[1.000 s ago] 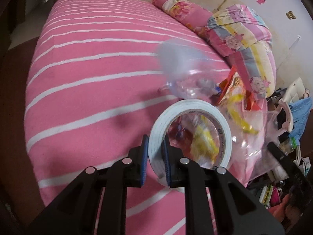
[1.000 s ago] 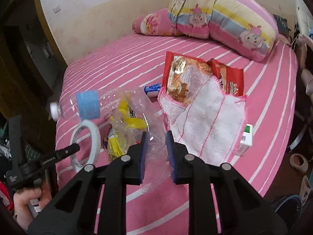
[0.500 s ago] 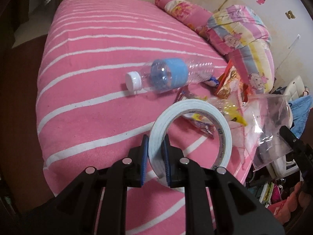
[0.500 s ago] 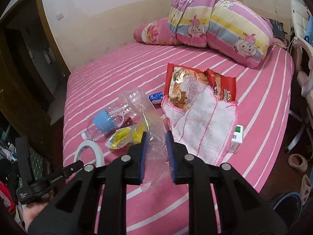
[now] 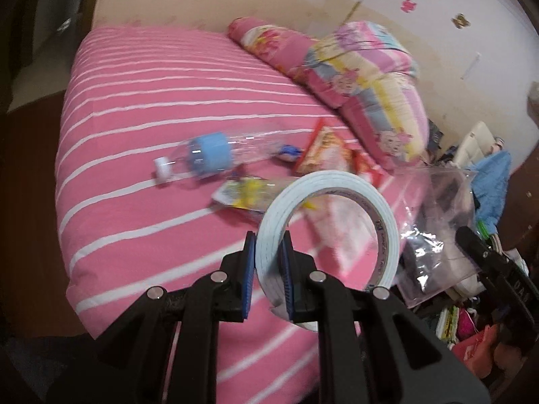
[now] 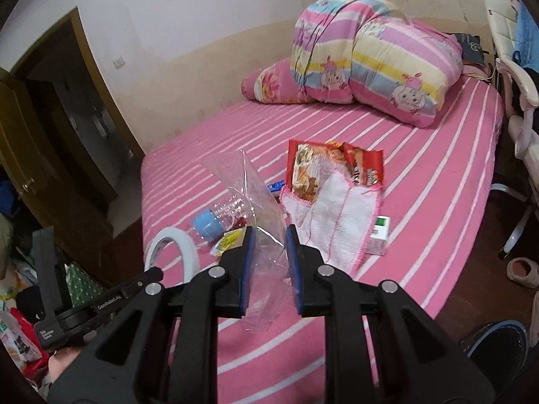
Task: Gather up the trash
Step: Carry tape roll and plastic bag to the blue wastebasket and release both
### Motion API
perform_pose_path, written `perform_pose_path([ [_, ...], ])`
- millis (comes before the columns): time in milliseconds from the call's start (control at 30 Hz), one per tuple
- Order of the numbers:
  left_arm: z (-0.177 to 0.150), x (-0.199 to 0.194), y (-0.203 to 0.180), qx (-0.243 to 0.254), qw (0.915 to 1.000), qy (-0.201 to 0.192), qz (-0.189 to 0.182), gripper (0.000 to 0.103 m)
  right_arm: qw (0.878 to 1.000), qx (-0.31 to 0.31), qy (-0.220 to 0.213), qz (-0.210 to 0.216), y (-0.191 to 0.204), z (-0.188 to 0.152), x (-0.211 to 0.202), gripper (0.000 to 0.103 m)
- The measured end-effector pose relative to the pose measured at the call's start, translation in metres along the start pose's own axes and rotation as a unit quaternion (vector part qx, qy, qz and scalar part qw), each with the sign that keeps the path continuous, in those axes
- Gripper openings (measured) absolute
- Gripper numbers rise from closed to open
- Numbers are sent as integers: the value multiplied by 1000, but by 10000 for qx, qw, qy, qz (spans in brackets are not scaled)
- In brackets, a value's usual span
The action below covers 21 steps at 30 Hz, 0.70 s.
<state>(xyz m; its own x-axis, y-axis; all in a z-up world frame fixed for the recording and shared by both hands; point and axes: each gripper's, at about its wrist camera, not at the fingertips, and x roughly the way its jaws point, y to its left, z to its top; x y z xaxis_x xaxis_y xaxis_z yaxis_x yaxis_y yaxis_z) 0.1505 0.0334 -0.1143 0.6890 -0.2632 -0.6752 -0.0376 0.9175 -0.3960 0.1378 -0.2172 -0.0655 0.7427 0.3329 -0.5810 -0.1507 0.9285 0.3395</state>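
Observation:
My left gripper (image 5: 268,262) is shut on a white tape roll (image 5: 380,208), held above the bed's near edge; the roll also shows in the right wrist view (image 6: 175,245). My right gripper (image 6: 268,252) is shut on a clear plastic bag (image 6: 249,188), which also shows in the left wrist view (image 5: 438,222). On the pink striped bed (image 6: 421,168) lie an empty bottle with a blue label (image 5: 215,158), a yellow wrapper (image 5: 242,192), a red snack packet (image 6: 303,168), a white cloth (image 6: 340,215) and a small white-green box (image 6: 379,235).
A folded striped quilt (image 6: 387,60) and a pink pillow (image 6: 269,80) lie at the head of the bed. A white chair (image 6: 515,77) stands on the right. A dark doorway (image 6: 50,118) and clutter (image 6: 20,269) are on the left. A slipper (image 6: 522,269) is on the floor.
Both grippers have pulled back from the bed, still holding the tape roll and the bag. The bottle and yellow wrapper have dropped out of the bag onto the bed and lie still.

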Motion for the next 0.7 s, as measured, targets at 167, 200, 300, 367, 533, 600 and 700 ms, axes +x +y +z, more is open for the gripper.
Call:
perform_pose_path([
  [167,-14,-12,-59,384,9990,8,-234,14,9995,134,-275,-90,-27,-6,-51,20],
  [200,-16,-12,-69,458,9986,23,-261,14,9992,174,-338,-133,-34,-8,-63,20],
  [300,-31,-12,-113,759,9960,110,-450,14,9976,306,-517,-342,-62,-14,-97,20],
  [367,-40,-10,-135,937,9941,160,-518,14,9965,378,-579,-466,-79,-18,-114,20],
  [533,-75,4,-206,1455,9848,437,-841,14,9910,654,-684,-947,-132,-43,-156,20],
  [600,-90,13,-229,1631,9804,584,-937,14,9876,764,-700,-1176,-154,-56,-170,20],
  [700,-119,32,-264,1894,9715,917,-1091,14,9814,975,-653,-1521,-192,-78,-189,20],
])
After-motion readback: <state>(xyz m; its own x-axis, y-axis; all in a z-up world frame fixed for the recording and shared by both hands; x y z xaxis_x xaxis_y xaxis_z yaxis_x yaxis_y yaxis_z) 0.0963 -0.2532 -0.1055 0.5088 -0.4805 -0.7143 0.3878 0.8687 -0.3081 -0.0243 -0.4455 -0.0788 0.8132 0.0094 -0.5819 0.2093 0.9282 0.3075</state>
